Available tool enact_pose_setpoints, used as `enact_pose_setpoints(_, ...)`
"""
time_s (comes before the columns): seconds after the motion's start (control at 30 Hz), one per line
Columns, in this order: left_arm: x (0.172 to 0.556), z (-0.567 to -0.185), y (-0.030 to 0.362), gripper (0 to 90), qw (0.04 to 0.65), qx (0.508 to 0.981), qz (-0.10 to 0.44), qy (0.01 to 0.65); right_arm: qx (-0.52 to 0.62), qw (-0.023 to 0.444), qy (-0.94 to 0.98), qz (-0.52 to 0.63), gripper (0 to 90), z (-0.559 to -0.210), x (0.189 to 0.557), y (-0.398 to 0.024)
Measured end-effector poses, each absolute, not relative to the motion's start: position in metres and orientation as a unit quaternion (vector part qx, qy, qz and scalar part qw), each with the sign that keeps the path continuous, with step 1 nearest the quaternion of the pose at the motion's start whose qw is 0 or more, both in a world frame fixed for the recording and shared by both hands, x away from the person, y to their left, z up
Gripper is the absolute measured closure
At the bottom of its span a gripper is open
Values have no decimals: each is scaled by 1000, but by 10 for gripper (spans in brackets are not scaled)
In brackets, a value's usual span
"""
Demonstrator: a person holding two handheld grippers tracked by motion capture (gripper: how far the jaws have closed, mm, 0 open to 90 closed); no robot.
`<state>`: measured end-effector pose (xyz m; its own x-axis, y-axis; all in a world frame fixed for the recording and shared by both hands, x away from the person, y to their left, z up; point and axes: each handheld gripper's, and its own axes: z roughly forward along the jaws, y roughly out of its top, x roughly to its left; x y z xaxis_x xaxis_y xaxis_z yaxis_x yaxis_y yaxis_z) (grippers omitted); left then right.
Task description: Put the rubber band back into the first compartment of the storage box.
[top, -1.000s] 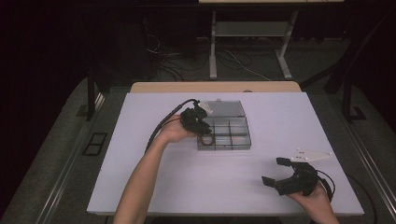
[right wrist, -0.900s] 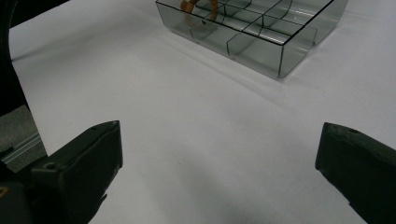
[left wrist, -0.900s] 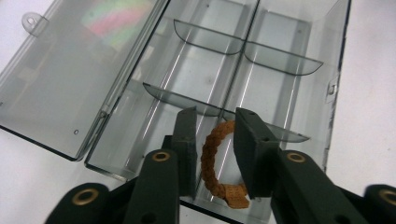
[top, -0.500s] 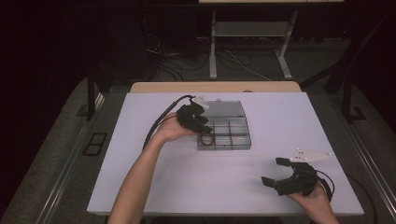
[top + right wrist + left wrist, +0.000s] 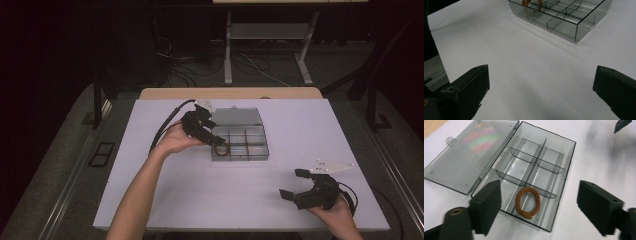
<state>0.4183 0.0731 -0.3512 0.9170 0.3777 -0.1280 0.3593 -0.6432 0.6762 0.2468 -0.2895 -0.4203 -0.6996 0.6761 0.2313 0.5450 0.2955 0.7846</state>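
A clear grey compartment box (image 5: 252,136) lies open mid-table, its lid (image 5: 471,152) folded flat behind it. A brown rope ring (image 5: 527,202) rests in the box's (image 5: 554,157) near-left compartment, touching nothing but the box. My left gripper (image 5: 215,137) hovers just above that corner; its jaws have just been opening and now stand wide, with the ring (image 5: 220,149) below them, not gripped. In its own view the left gripper (image 5: 539,192) frames the ring. My right gripper (image 5: 292,183) stands open over the table's front right, holding nothing.
The white table top (image 5: 210,190) ends close to my right hand at the front and right. A wooden strip (image 5: 230,93) runs along the far edge. From the right gripper (image 5: 541,82) the box (image 5: 574,20) stands ahead, with bare surface between.
My left gripper has lifted and drawn back a little to the left from the box corner, and its jaws have spread. The ring stays in its compartment. The right hand has kept still.
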Motion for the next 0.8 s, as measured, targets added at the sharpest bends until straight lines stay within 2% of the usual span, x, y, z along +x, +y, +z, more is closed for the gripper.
enact_pose_setpoints(0.2,406,-346,79,113,372,904,23,208,379,72,802,456,8,-420,247,-290)
enact_pose_setpoints(0.47,391,-345,92,0,371,901,36,223,381,72,799,459,8,-420,246,-290)
enact_pose_setpoints(0.8,367,-354,115,0,390,885,50,248,377,71,802,458,8,-420,246,-289)
